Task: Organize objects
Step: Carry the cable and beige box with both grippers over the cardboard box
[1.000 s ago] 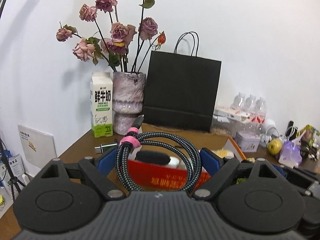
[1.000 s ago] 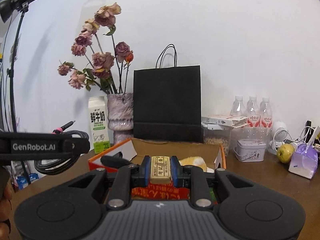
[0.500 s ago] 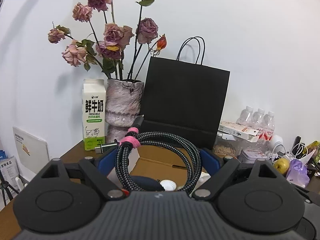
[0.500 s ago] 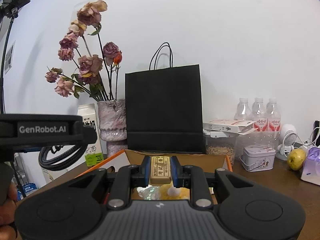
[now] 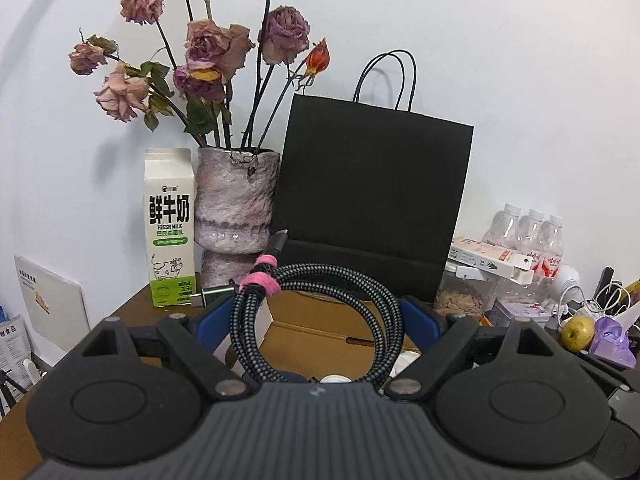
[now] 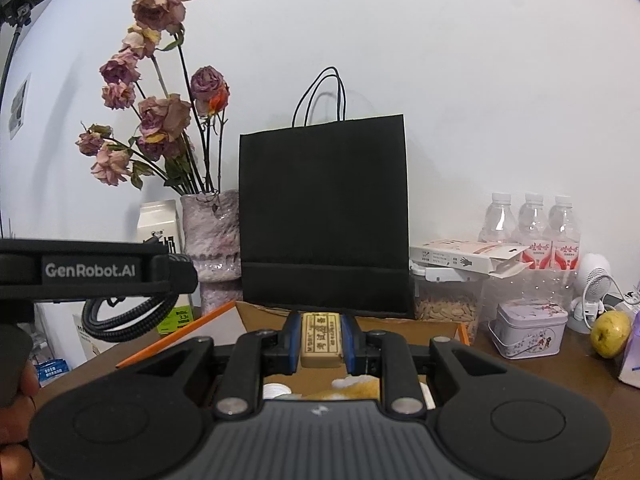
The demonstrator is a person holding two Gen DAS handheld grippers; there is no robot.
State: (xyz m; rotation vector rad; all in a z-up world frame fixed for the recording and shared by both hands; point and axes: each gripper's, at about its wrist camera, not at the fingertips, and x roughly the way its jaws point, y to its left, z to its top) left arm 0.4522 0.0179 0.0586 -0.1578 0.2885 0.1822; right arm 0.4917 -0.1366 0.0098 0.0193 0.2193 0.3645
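Clamping a coiled braided cable [image 5: 316, 320] between its blue pads, the left gripper [image 5: 316, 316] hung above the open cardboard box [image 5: 320, 332] near the table's [image 6: 560, 372] back edge. Beside it, the right gripper [image 6: 321, 338] pinched a small tan block [image 6: 321, 340] over that box.

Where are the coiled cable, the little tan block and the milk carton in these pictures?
coiled cable [image 5: 384, 320]: left wrist view, on the braided loop's right side.
tan block [image 6: 321, 338]: right wrist view, on its printed top face.
milk carton [image 5: 170, 228]: left wrist view, on its front label.
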